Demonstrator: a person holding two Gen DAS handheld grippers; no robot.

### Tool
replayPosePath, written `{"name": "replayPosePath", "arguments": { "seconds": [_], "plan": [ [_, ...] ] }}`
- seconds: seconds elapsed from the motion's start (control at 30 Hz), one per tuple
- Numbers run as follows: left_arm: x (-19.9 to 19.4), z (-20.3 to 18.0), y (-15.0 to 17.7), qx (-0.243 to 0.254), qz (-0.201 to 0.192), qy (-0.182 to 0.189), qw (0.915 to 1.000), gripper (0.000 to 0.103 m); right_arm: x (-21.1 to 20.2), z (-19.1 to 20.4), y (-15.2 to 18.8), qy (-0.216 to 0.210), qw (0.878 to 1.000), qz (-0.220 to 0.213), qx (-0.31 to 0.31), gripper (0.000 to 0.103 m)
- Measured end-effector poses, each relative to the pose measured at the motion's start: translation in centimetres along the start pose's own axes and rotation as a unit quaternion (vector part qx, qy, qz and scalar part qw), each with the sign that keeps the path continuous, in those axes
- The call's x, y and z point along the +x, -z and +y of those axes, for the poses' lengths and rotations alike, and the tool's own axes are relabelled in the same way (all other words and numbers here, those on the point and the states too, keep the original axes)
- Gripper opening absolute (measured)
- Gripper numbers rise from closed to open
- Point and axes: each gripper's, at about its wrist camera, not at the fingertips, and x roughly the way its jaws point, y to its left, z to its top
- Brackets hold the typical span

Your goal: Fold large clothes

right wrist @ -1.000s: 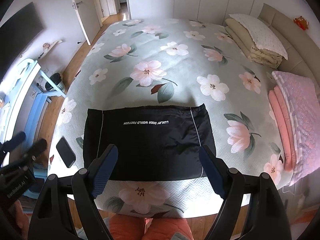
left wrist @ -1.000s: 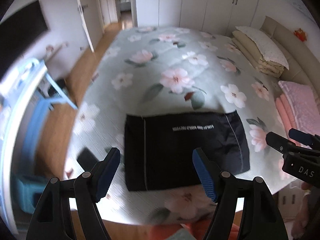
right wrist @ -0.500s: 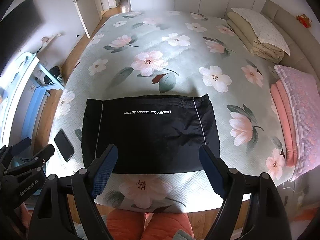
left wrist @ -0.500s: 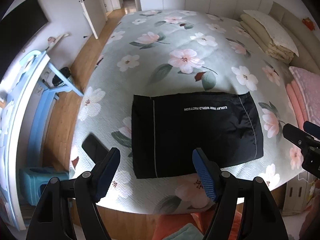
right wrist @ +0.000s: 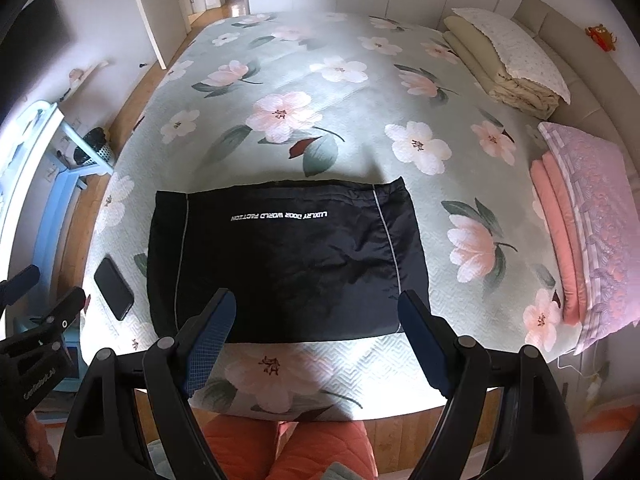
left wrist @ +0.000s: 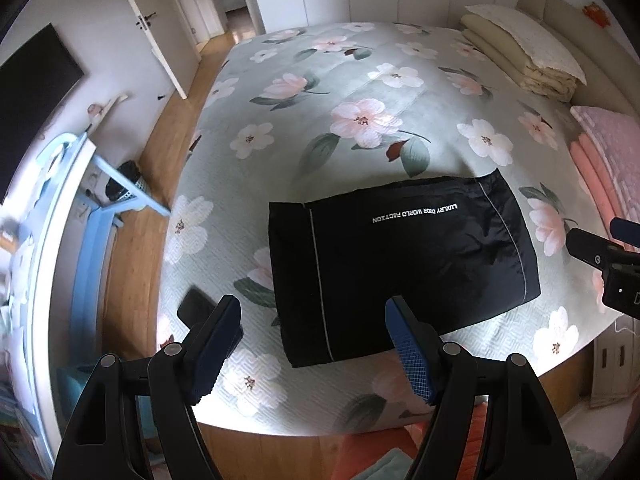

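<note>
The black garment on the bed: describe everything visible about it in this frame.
The black garment is folded into a flat, roughly rectangular bundle near the foot edge of the bed. The fabric looks smooth and slightly shiny, with light wrinkles toward its right side. A thin pale stripe runs near each side edge, and a line of small white lettering crosses the upper part, reading upside down from here. It rests on the floral bedspread only. A phone lies just left, apart from it. Both grippers are open, not touching it.

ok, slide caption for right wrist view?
Open right hand-held gripper above folded black garment on floral bedspread, phone beside it.
</note>
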Motion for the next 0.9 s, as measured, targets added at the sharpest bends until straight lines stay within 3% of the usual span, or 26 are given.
{"name": "replayPosePath", "arguments": {
  "seconds": [0.57,0.9],
  "plan": [
    [3.7,1.8,0.4,0.003,0.031,-0.010,0.9995,0.076,1.6,1.9,-0.2,0.027,0.999,0.023,0.001,0.084],
    [4.6,0.9,0.9,-0.015,0.053,-0.016,0.9983,0.076,2.8,1.8,-0.3,0.011,0.999,0.033,-0.003,0.084]
  ]
}}
